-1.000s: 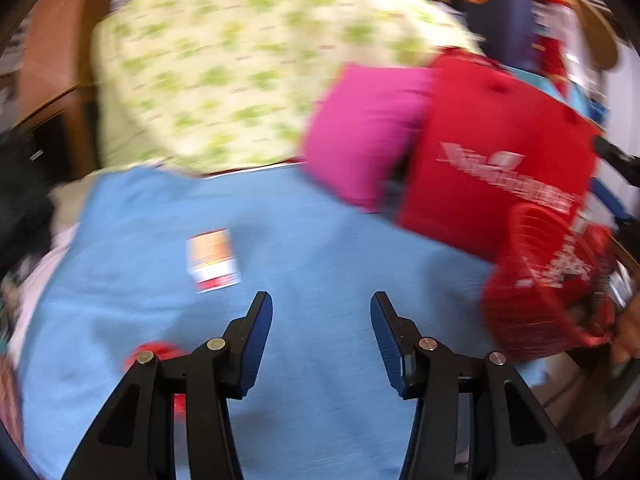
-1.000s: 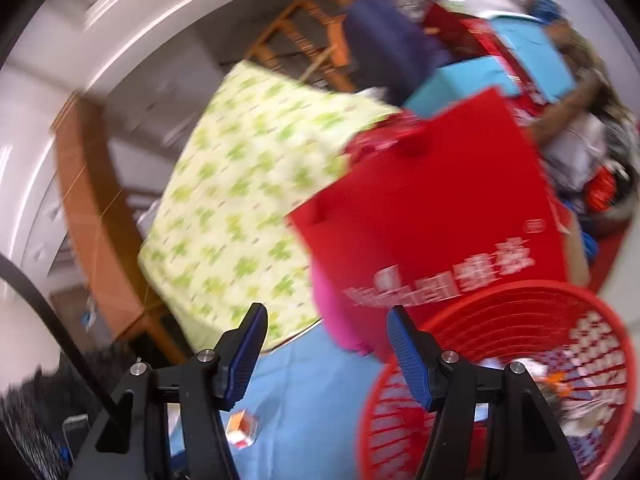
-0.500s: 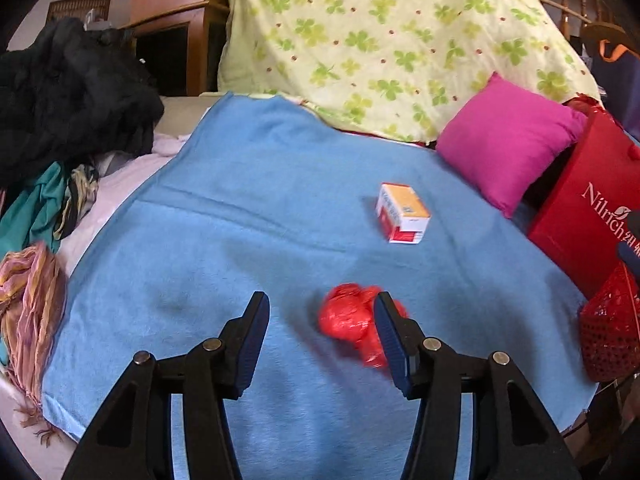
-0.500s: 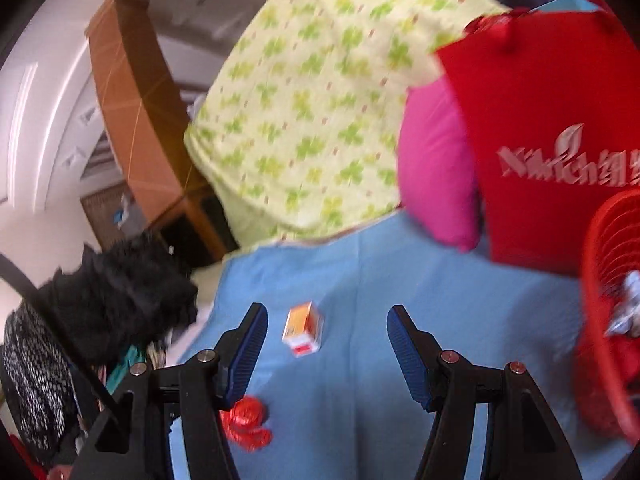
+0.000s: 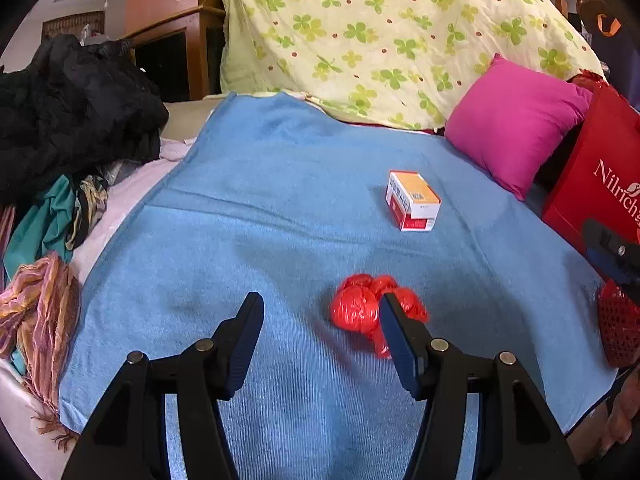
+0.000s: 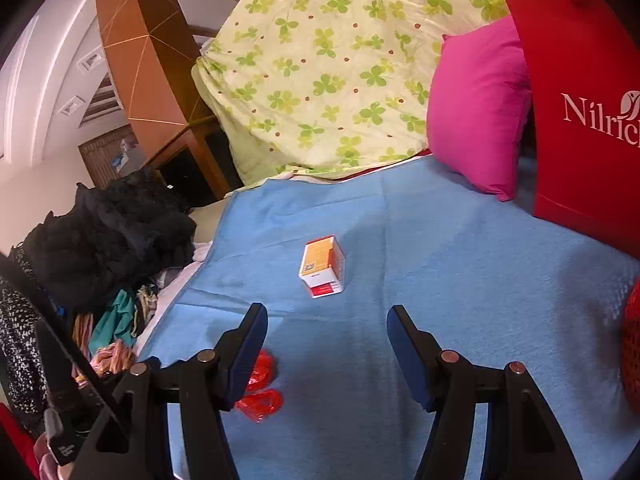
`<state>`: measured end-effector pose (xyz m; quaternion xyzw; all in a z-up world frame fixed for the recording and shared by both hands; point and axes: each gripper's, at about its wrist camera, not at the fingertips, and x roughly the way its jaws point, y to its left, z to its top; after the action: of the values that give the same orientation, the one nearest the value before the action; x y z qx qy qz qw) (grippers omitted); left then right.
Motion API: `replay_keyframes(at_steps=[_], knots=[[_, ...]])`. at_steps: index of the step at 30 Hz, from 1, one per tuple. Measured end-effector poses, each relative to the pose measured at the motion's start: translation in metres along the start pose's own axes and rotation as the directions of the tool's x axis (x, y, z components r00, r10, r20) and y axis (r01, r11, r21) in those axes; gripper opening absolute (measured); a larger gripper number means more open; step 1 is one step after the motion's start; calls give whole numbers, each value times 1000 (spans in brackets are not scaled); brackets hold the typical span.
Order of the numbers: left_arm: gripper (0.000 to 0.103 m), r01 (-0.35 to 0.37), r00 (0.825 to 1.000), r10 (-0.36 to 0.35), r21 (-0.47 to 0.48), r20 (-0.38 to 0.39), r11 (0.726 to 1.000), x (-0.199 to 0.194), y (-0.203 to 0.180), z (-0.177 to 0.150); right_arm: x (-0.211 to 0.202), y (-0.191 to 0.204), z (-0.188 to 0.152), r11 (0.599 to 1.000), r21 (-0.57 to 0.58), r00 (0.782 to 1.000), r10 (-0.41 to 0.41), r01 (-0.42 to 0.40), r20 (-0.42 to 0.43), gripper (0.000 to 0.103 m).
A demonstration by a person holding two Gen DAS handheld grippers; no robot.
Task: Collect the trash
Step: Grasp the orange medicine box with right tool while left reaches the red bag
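Observation:
A crumpled red plastic wrapper lies on the blue blanket, just ahead of my left gripper, close to its right finger. The left gripper is open and empty. A small orange and white carton lies farther back. In the right wrist view the carton lies ahead of my right gripper, which is open and empty. The red wrapper shows partly behind its left finger. A red mesh basket stands at the blanket's right edge and also shows in the right wrist view.
A pink cushion and a red paper bag stand at the back right. A clover-print sheet covers the back. Black and coloured clothes pile up on the left.
Both views swung left and down from the red bag and basket to the blanket. The left gripper has come closer to the red wrapper. The right gripper now faces the carton.

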<state>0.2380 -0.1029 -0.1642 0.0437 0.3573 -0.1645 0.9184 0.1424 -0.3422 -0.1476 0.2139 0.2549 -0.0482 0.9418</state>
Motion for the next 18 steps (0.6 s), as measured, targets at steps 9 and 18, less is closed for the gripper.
replay_keyframes(at_steps=[9, 18], knots=[[62, 1, 1000, -2, -53, -2, 999, 2, 13, 7, 23, -9, -4, 996, 40, 997, -74, 76, -37, 66], [62, 58, 995, -71, -169, -74, 984, 12, 39, 3, 63, 21, 4, 998, -59, 996, -28, 22, -90, 67]])
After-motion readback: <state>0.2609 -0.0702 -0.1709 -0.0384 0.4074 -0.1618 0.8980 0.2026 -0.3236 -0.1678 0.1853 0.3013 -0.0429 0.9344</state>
